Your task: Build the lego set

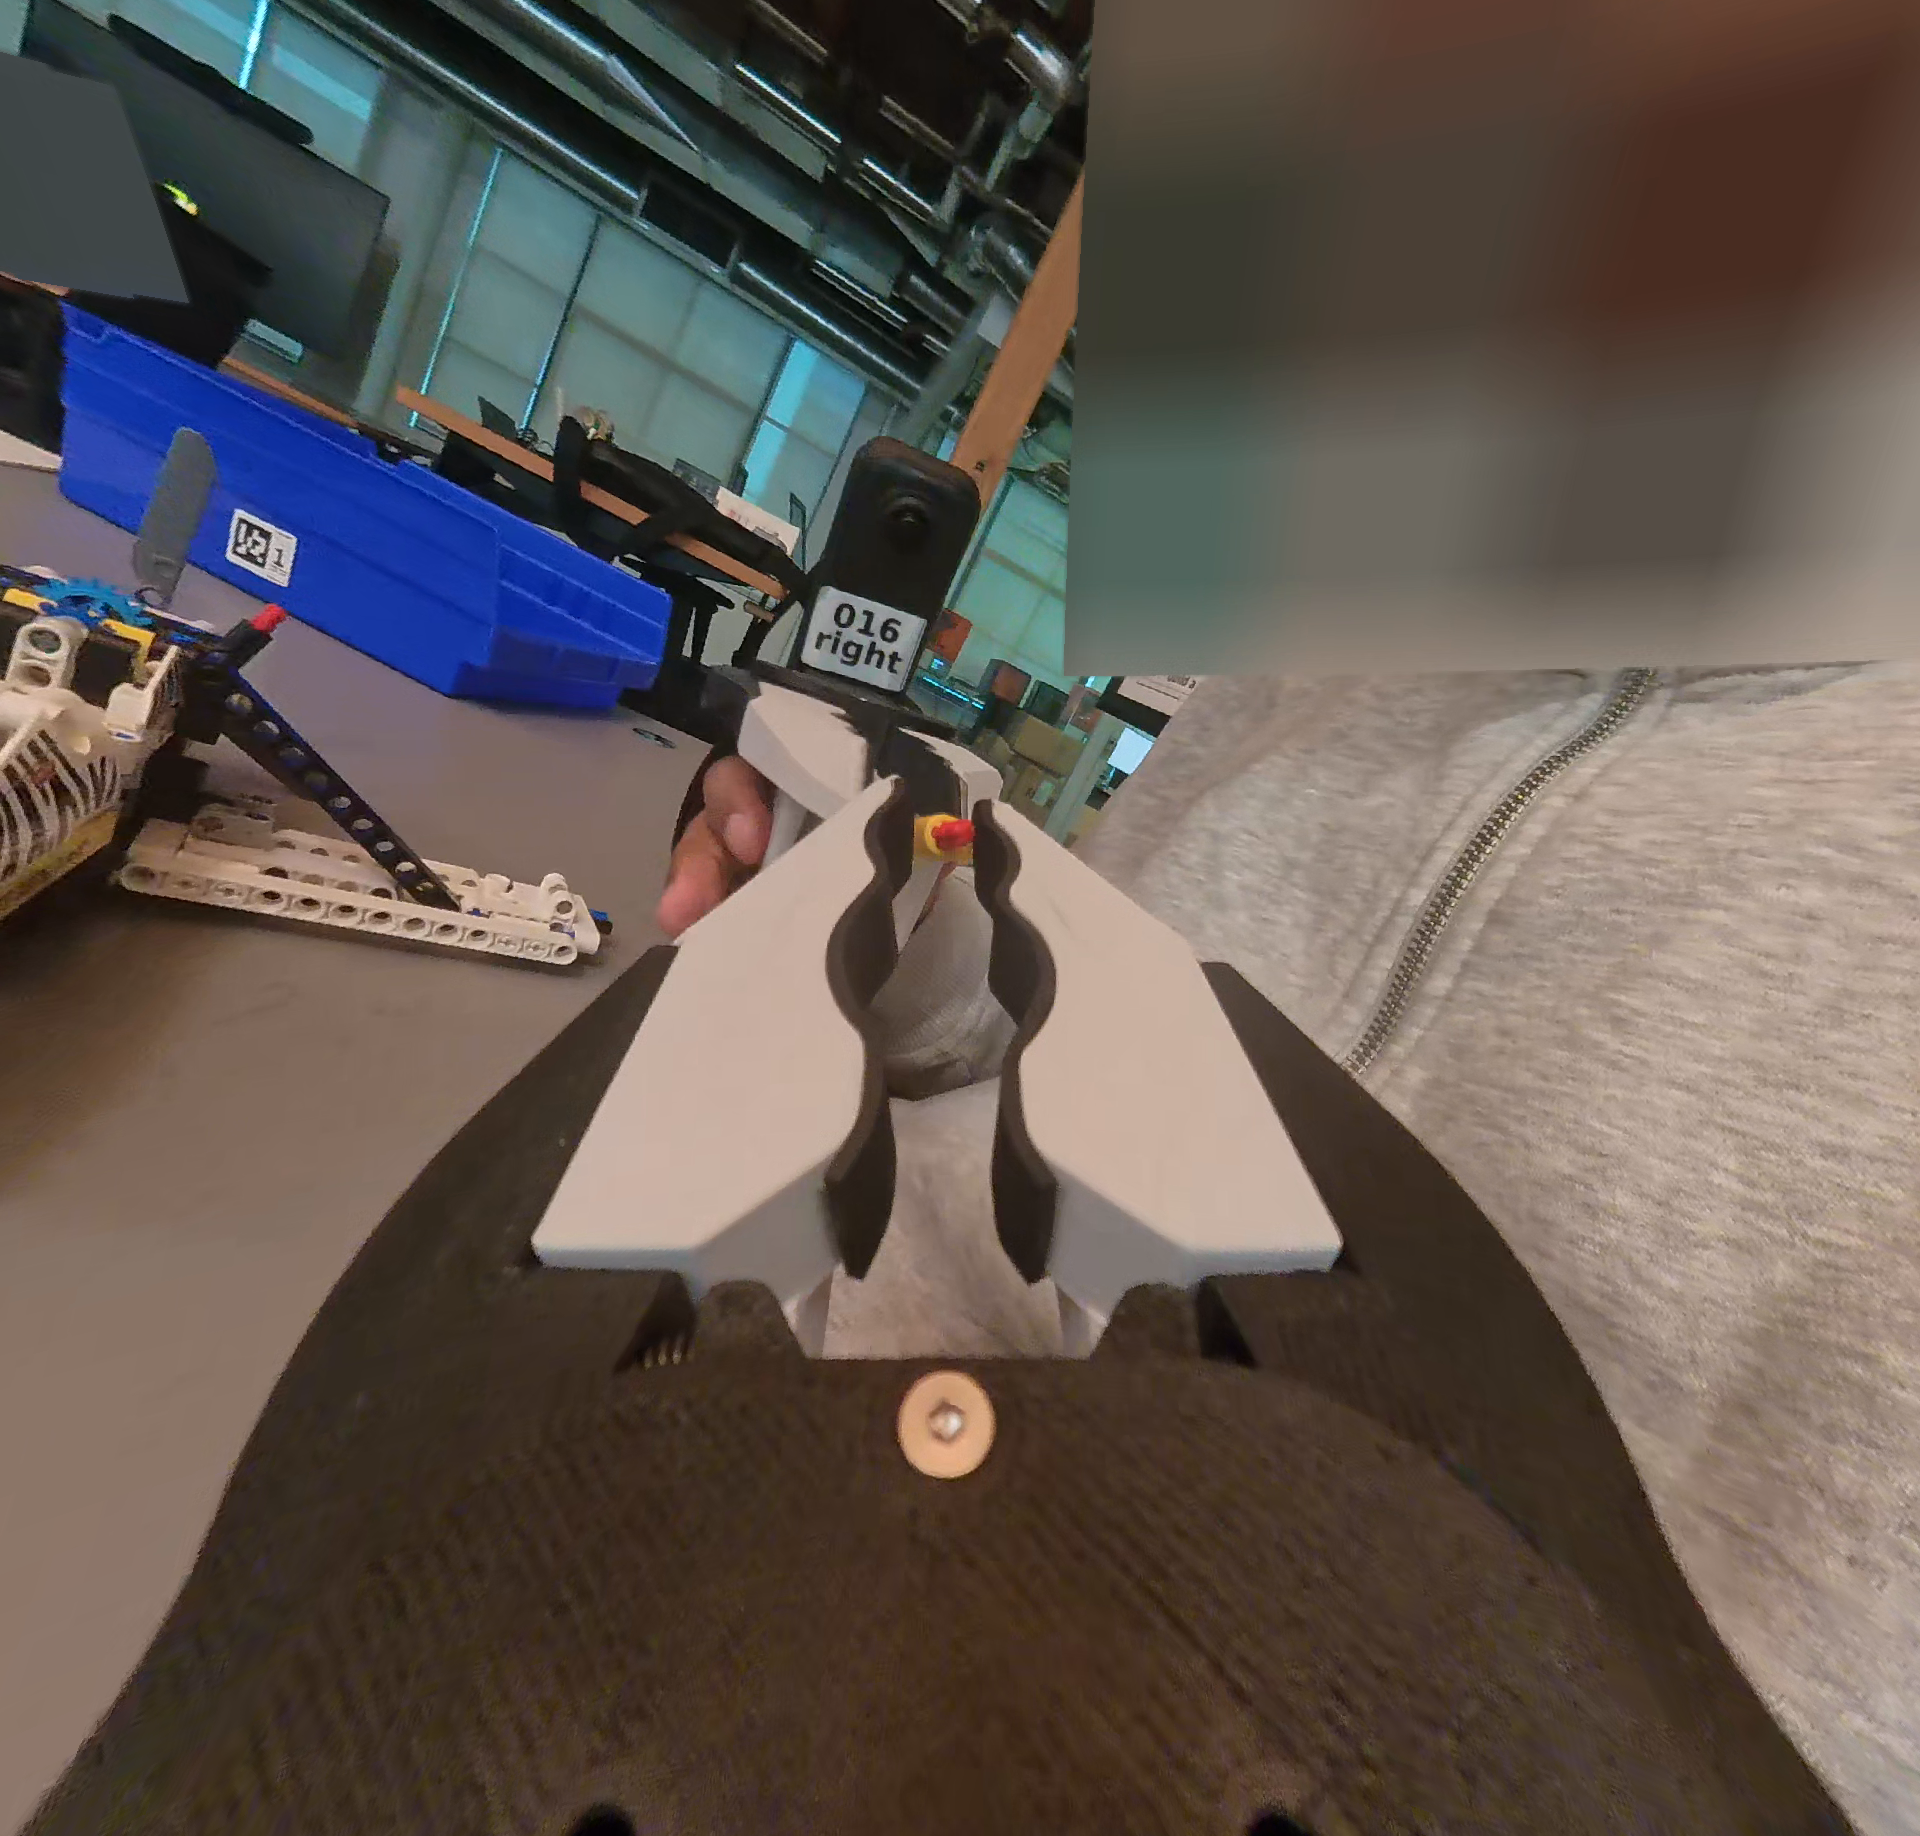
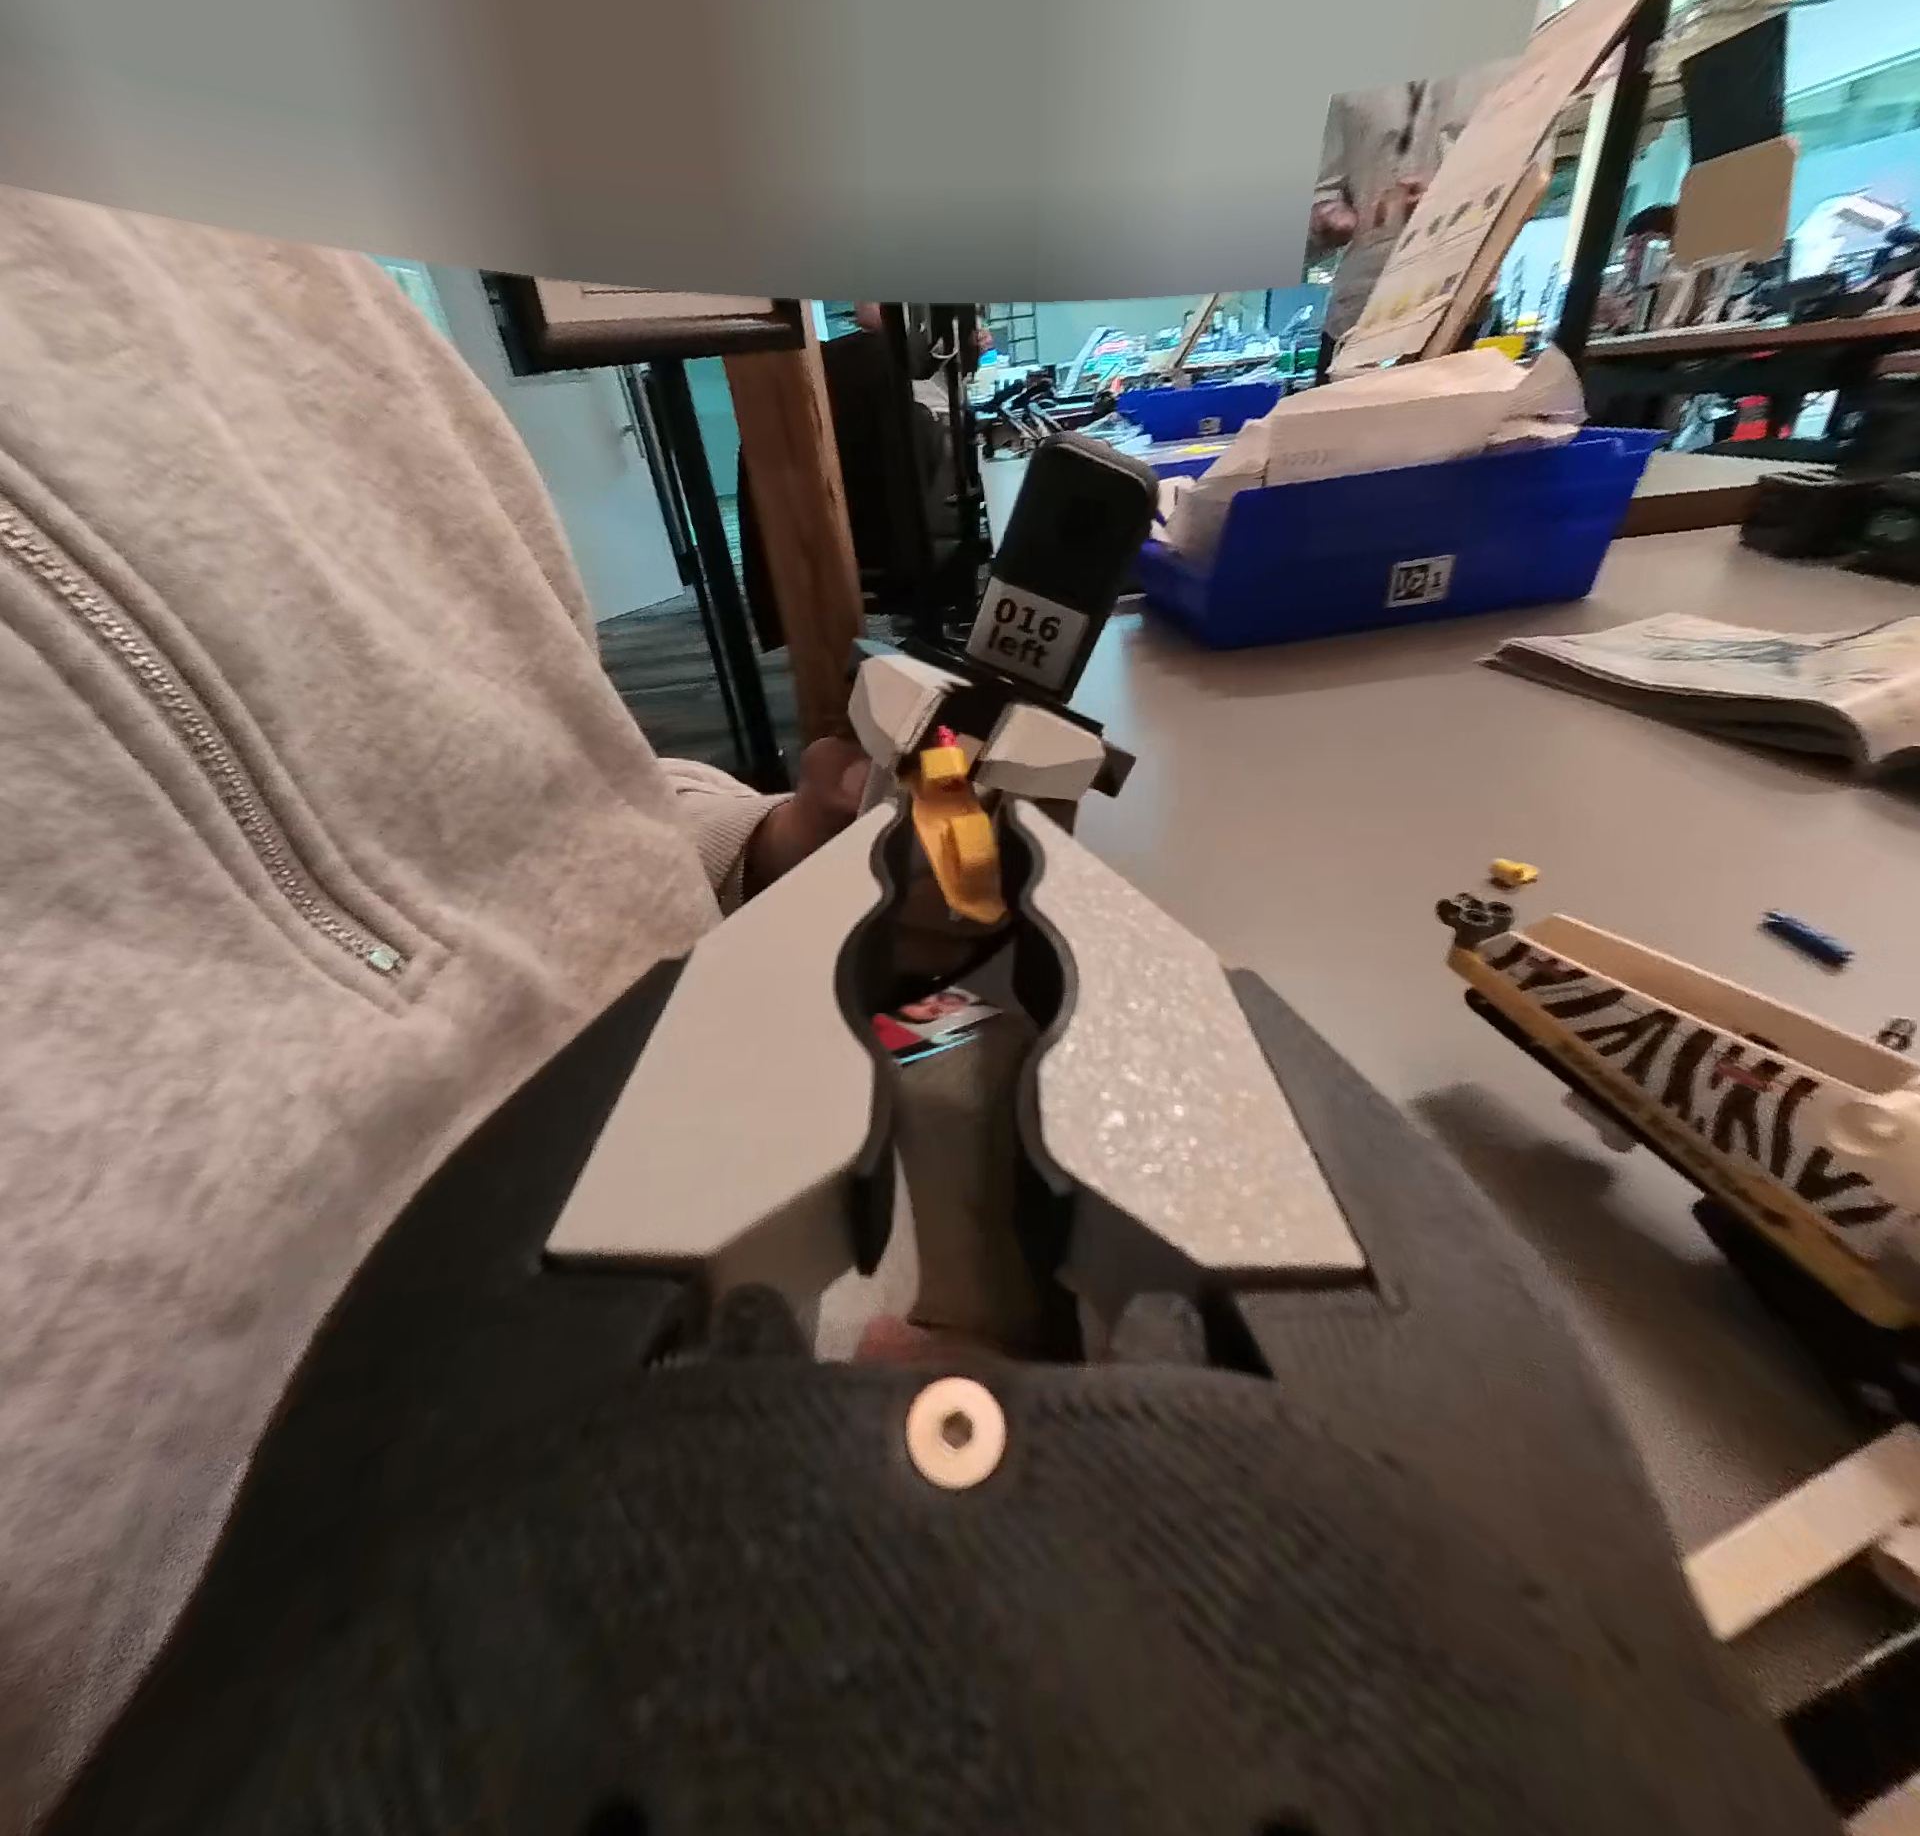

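Both grippers meet tip to tip in the air in front of a person's grey zip sweater (image 1: 1558,1059). My right gripper (image 2: 956,836) is shut on a curved yellow Lego piece (image 2: 961,851). A red pin (image 2: 943,737) sticks out of that piece's far end. My left gripper (image 1: 935,812) is closed around that end, with the red pin (image 1: 954,832) between its tips. The right gripper also shows in the left wrist view (image 1: 894,768), and the left gripper in the right wrist view (image 2: 961,747). The Lego model (image 1: 62,747) with zebra-striped panels (image 2: 1714,1090) stands on the grey table (image 2: 1299,799).
A blue beam (image 1: 322,789) leans from the model onto a white beam frame (image 1: 343,898). A blue bin (image 1: 364,539) stands behind; it holds papers in the right wrist view (image 2: 1403,539). An instruction booklet (image 2: 1714,685), a loose yellow piece (image 2: 1512,872) and a blue pin (image 2: 1806,936) lie on the table. The grippers are tip to tip, or close to it.
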A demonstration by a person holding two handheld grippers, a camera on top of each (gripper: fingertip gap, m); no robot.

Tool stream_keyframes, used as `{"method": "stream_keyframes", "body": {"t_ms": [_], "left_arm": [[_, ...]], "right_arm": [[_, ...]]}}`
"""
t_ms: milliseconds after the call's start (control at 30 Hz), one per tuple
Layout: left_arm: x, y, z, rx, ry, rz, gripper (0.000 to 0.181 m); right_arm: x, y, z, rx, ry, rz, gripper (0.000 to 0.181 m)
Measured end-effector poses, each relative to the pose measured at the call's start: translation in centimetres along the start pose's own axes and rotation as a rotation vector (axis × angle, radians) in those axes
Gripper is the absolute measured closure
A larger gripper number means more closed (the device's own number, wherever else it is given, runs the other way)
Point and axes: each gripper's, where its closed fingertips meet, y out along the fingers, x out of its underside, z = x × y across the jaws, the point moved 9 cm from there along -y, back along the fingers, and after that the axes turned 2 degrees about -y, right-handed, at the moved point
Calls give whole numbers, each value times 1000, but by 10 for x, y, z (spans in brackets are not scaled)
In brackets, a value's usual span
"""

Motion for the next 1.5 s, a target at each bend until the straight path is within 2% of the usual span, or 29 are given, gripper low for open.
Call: {"method": "stream_keyframes", "body": {"t_ms": [167, 367, 400, 467, 567, 633, 733, 800, 867, 933, 1000, 1067, 1133, 1267, 1433, 1500], "left_arm": [[0, 1, 2, 38, 9, 4, 174], [-2, -1, -2, 8, -5, 11, 174], [-4, -2, -3, -23, 2, 15, 169], [-15, -11, -5, -123, 28, 44, 147], [-45, -39, -15, -431, 108, 48, 144], [-64, -60, -27, -678, 147, -66, 141], [-81, -82, -55, -908, 220, -397, 142], [-83, -88, -76, -989, 244, -610, 145], [-82, -88, -95, -1030, 259, -754, 150], [-79, -86, -109, -1048, 272, -844, 161], [-73, -84, -117, -1055, 264, -909, 162], [-74, -81, -119, -1064, 292, -893, 164], [-73, -82, -121, -1074, 301, -914, 175], [-73, -78, -112, -1032, 301, -952, 176], [-61, -36, -64, -644, 401, -900, 177], [-45, -23, -50, -531, 376, -946, 177]], "right_arm": [[2, 2, -2, -18, -4, -17, 165], [2, -1, -1, -13, -22, -7, 171], [2, -2, 0, 2, -30, -3, 170], [-1, -7, 4, 38, -40, 15, 170], [-4, -15, 11, 94, -49, 29, 171], [-4, -18, 14, 118, -53, 28, 170], [-3, -19, 13, 129, -60, 27, 170], [-4, -19, 13, 142, -73, 18, 170], [-4, -20, 13, 163, -99, -2, 170], [-3, -21, 14, 186, -118, -21, 170], [-2, -22, 15, 199, -118, -26, 170], [-3, -25, 15, 203, -112, -3, 170], [-4, -28, 17, 208, -93, 19, 170], [-3, -31, 20, 249, -69, 6, 170], [0, -28, 21, 325, -129, -121, 170], [6, -23, 21, 342, -154, -213, 170]]}}
